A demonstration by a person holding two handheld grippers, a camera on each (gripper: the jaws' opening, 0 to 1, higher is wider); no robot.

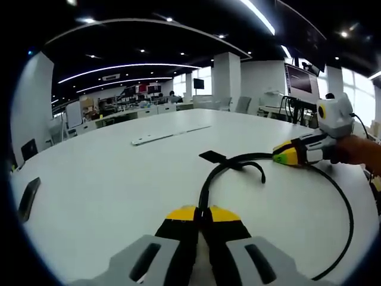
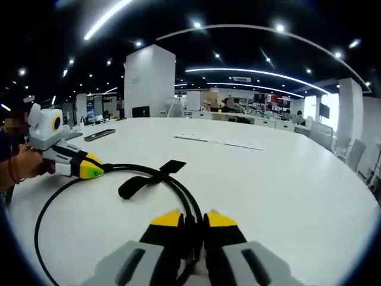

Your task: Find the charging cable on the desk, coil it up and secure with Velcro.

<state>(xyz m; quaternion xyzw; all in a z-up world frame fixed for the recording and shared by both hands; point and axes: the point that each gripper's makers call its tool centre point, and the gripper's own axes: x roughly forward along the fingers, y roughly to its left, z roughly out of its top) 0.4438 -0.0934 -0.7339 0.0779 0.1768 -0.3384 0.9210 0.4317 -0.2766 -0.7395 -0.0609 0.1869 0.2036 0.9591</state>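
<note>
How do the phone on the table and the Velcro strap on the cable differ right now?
The phone lies flat near the table's edge, apart from the cable; the Velcro strap sits on the cable, between the two grippers. The phone is a rigid slab; the strap is a soft band, lying open with its ends free. Both are dark.

The cable [image 1: 342,208] ran out of sight at the lower right of the left gripper view, and its near end was hidden between the left gripper's [image 1: 197,213] closed jaws. In the right gripper view, the cable [image 2: 53,205] vanished between the right gripper's [image 2: 191,218] jaws too. Screens and people beyond the table's [image 2: 286,179] far edge were too small to make out.
</note>
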